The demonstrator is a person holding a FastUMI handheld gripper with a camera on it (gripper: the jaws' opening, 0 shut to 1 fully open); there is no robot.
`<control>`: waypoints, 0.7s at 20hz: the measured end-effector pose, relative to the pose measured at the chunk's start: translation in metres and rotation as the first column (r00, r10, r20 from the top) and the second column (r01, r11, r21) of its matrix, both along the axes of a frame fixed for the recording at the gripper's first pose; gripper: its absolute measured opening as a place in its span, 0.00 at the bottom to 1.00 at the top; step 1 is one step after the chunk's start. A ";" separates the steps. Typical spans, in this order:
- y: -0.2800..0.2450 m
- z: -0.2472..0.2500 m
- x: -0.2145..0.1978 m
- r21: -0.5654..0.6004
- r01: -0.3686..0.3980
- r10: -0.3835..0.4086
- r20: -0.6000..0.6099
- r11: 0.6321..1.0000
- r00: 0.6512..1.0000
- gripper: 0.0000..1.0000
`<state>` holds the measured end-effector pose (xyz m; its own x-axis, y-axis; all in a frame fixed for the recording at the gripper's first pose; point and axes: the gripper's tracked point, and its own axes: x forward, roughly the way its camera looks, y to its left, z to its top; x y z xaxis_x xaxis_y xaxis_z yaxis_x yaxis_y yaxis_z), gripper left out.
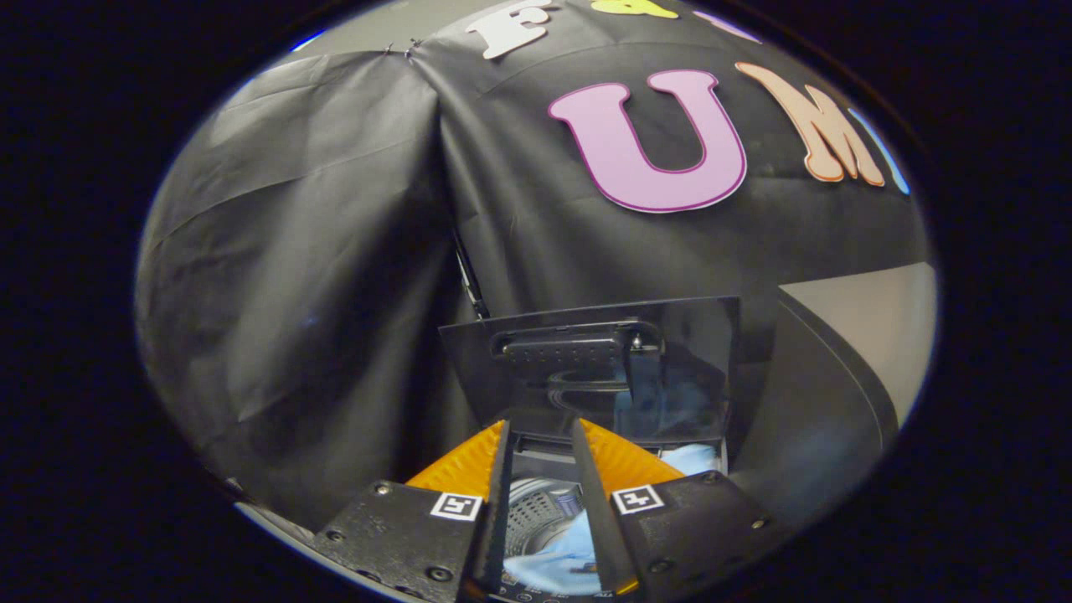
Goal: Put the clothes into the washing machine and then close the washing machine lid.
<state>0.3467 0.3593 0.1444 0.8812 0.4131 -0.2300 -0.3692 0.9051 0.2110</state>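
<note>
Hovering low in the frame, just above the open mouth of the washing machine [536,511], the gripper [540,435] with its two fingers held a little apart and nothing clamped between them, only a narrow gap through which the ribbed metal drum shows. Lying inside that drum, under and just past the fingers, light blue clothes [557,561], bunched against the lower side of the tub, with a further pale blue fold [693,458] peeking out to the right of the right finger near the rim of the opening. Standing upright right beyond the fingertips, in the lower centre of the frame, the washing machine lid [586,368], raised and not closed, dark and glossy, with a ribbed handle bar across its upper part and a faint bluish reflection in its lower right. Hanging behind the lid and across the whole upper half of the frame, creased black cloth [318,251] of the booth wall. Showing at the right of the frame, a pale grey patch of surface [871,327] past a dark curved edge.
</note>
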 end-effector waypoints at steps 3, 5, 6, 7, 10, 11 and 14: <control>-0.003 0.001 0.001 -0.002 0.010 -0.010 0.007 1.000 1.000 0.58; -0.008 0.000 0.007 -0.009 0.026 -0.026 0.015 1.000 1.000 0.67; -0.009 0.003 0.010 -0.014 0.029 -0.029 0.022 0.999 0.999 0.72; -0.009 0.006 0.012 -0.015 0.034 -0.033 0.030 0.999 0.999 0.77; -0.010 0.021 0.029 -0.022 0.060 -0.058 0.071 0.998 0.996 0.92; -0.011 0.027 0.037 -0.029 0.078 -0.075 0.082 0.997 0.994 0.97; -0.017 0.046 0.064 -0.056 0.143 -0.133 0.149 0.988 0.980 0.97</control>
<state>0.4105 0.3424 0.1899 0.9545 0.2735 -0.1185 -0.2622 0.9595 0.1026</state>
